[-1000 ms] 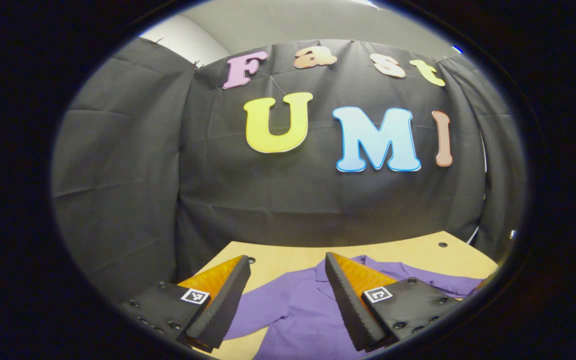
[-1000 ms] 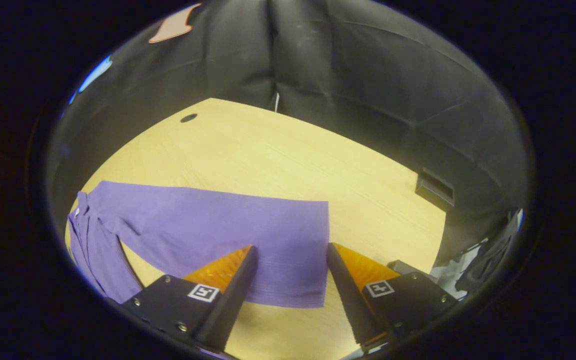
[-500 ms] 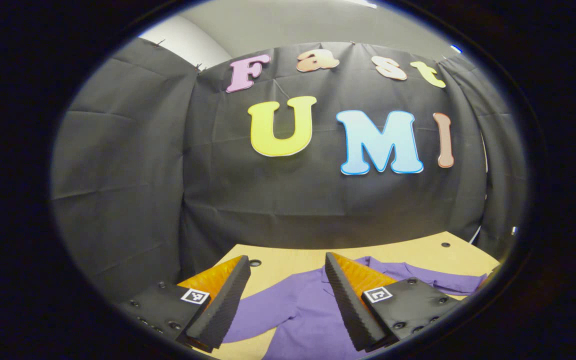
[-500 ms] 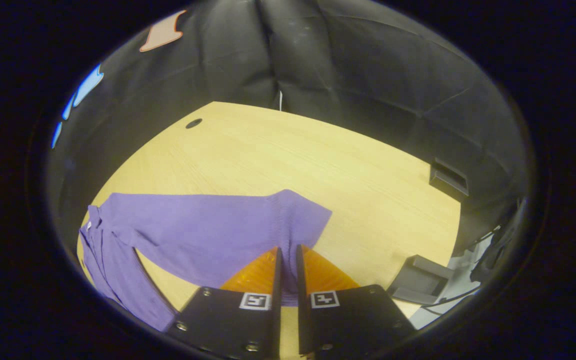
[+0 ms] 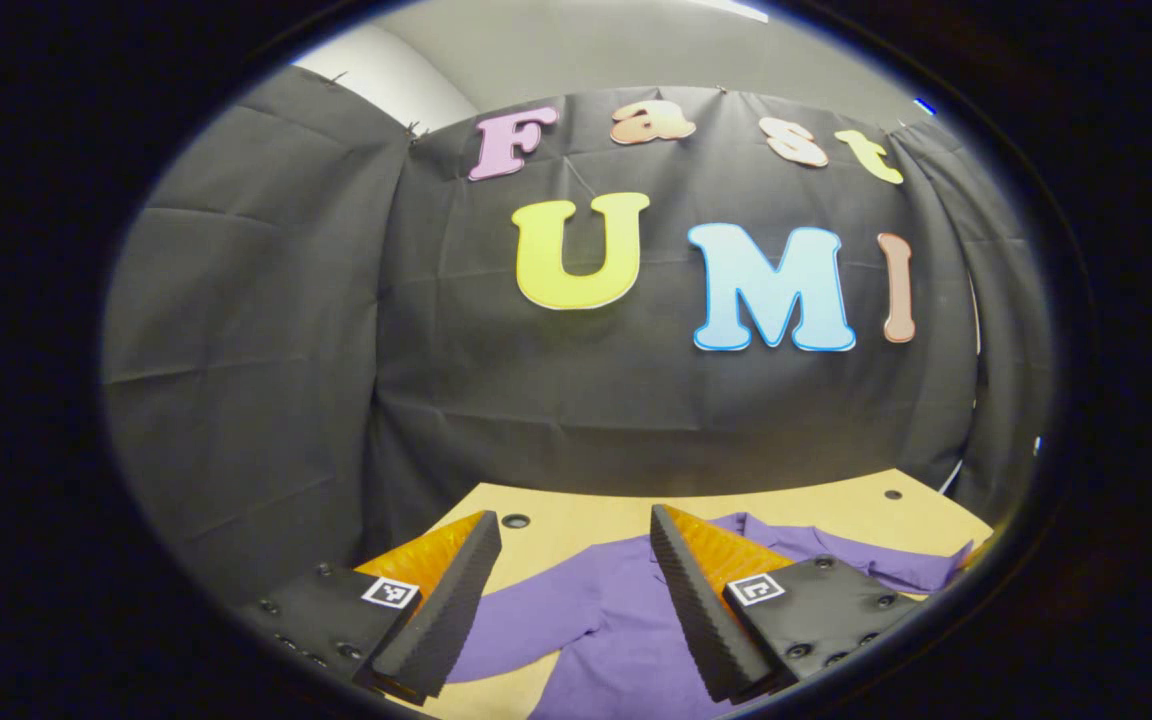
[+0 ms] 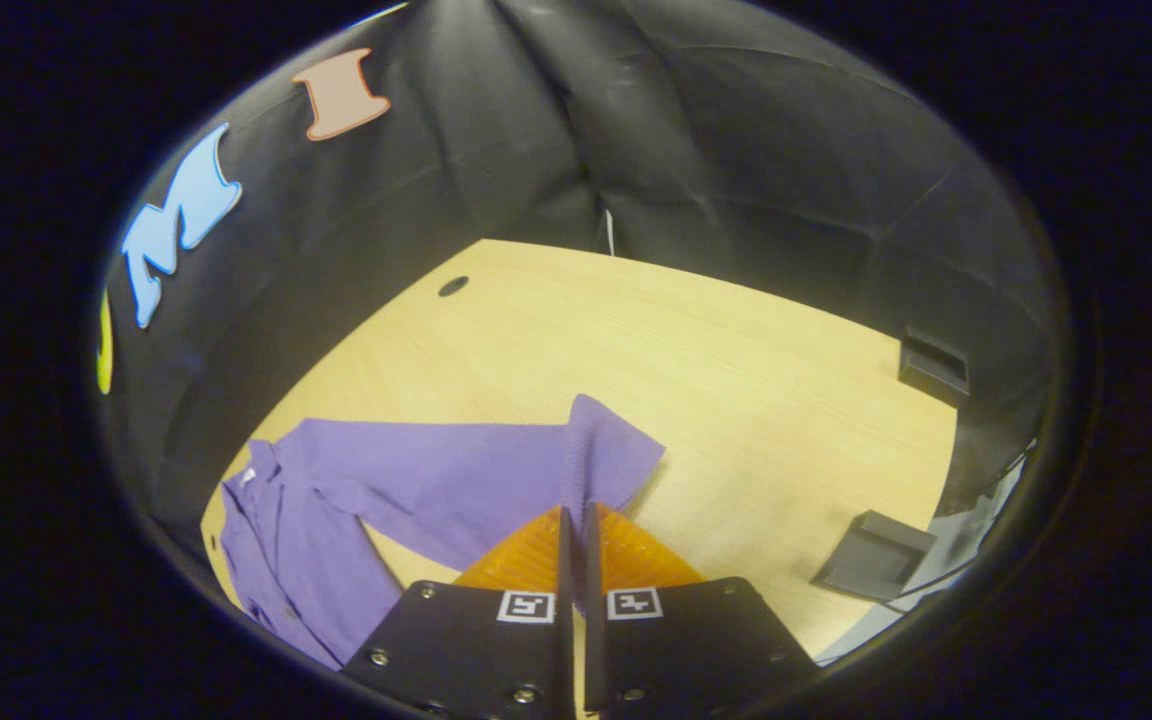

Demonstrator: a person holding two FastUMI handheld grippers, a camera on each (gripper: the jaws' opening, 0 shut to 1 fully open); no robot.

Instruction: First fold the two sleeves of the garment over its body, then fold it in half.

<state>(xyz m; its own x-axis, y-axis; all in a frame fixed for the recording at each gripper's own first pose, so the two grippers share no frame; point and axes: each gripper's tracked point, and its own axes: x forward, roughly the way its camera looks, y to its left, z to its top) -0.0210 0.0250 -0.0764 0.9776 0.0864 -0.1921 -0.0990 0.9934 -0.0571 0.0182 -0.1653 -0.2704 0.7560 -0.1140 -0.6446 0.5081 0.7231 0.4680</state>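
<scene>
With the purple garment (image 6: 406,490) spread on the tabletop (image 6: 696,360), its sleeve cuff (image 6: 601,455) is pinched by the right gripper (image 6: 576,520) while the left gripper (image 5: 571,560) is held spread above the body, so the thinly gripped cuff could be lost mid-fold.

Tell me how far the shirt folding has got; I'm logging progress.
Nothing is folded yet: the purple shirt lies spread on the table. In hand: the right gripper is shut on the right sleeve's cuff, lifting it. The left gripper hangs open. Left: both sleeves, then the half fold.
</scene>
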